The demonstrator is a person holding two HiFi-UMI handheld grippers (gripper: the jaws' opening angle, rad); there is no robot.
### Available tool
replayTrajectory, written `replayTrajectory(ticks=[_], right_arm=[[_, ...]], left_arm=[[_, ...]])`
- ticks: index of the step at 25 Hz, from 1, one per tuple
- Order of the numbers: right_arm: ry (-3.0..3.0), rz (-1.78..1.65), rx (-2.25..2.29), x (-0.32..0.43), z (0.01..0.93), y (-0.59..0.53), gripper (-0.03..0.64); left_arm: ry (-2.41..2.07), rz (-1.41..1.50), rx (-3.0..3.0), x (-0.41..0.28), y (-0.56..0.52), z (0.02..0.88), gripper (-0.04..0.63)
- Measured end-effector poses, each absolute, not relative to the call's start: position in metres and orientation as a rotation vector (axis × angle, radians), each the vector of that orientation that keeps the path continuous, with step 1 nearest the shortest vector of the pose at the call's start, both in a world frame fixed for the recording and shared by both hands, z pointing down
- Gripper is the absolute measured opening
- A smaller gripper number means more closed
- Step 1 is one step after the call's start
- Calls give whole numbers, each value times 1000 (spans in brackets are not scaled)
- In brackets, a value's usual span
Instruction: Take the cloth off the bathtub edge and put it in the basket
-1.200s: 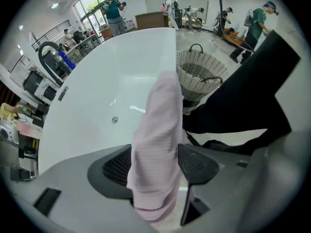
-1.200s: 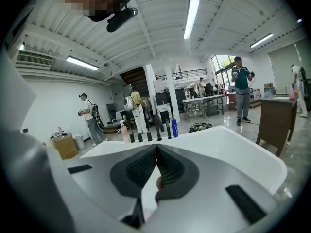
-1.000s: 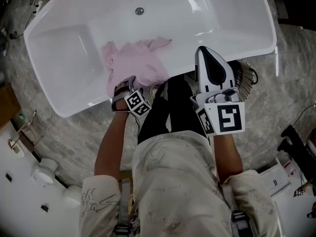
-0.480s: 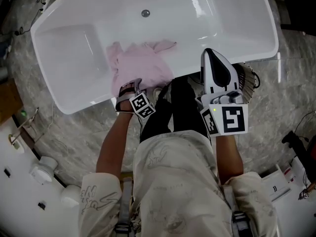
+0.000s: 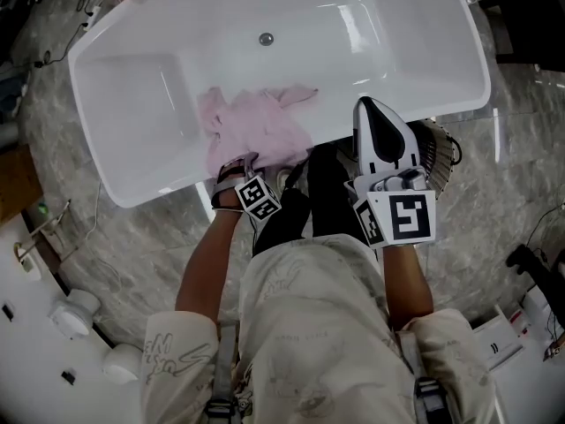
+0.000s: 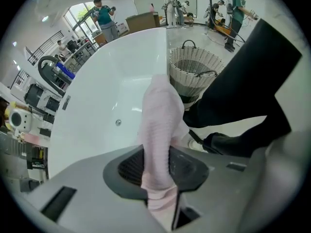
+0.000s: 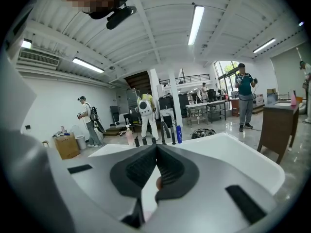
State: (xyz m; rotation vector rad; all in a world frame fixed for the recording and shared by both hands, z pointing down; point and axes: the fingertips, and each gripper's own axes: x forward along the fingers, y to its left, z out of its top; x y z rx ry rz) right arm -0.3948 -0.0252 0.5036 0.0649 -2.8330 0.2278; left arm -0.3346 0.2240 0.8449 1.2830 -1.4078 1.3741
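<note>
The big white bathtub [image 5: 353,42] fills the top of the head view. The wicker basket [image 5: 439,144] stands on the floor just off its near rim, on the person's right. The pink cloth [image 5: 260,131] lies draped over the tub's near edge, spilling partly inside. The left gripper [image 5: 238,164] is right on it, jaws closing, a fold of cloth pinched between the pads. The right gripper [image 5: 369,106] hangs over the rim beside the basket, jaws together, nothing between them.

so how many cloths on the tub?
1: the cloth lies over the tub's near edge, between the left gripper's closing jaws. No other shows.
</note>
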Motion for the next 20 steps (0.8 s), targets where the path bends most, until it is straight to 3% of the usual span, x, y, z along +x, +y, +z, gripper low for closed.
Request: replayTrajectory(ticks=[4,20], right_arm=[[-2836,216,61,-386,495,-14,-12],[-2906,109,47,-357,445,26,-12]], left_arm=[[-1426,1339,1246,-327,235,840,61],[-1830,1010,1106,-355,236,750,40]])
